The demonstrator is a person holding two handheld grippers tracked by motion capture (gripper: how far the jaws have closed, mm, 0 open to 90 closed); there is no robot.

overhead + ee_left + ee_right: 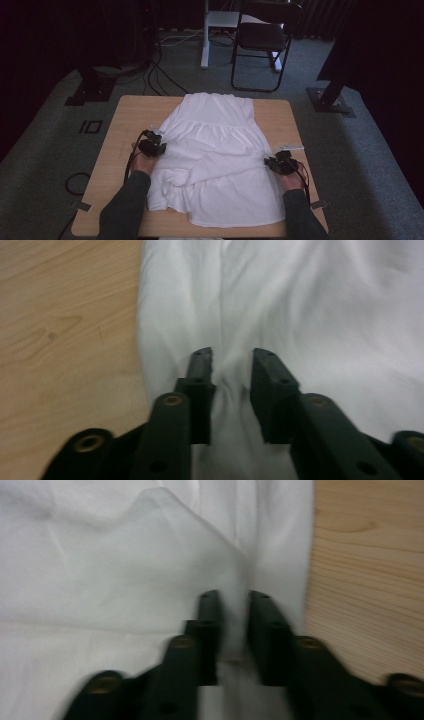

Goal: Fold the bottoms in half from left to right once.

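L hand-held gripper point(159, 145) & R hand-held gripper point(270, 163) flank white garment point(215, 150), jaws parted.

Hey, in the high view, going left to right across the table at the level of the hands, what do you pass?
Bare table edge → left gripper at the garment's left side → white garment → right gripper at its right side → white strip on the wood.

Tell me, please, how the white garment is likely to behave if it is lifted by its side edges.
The white garment would probably sag limply: it already lies in soft folds. It looks thin, so likely light. Its folded-over layers may slide apart when raised.
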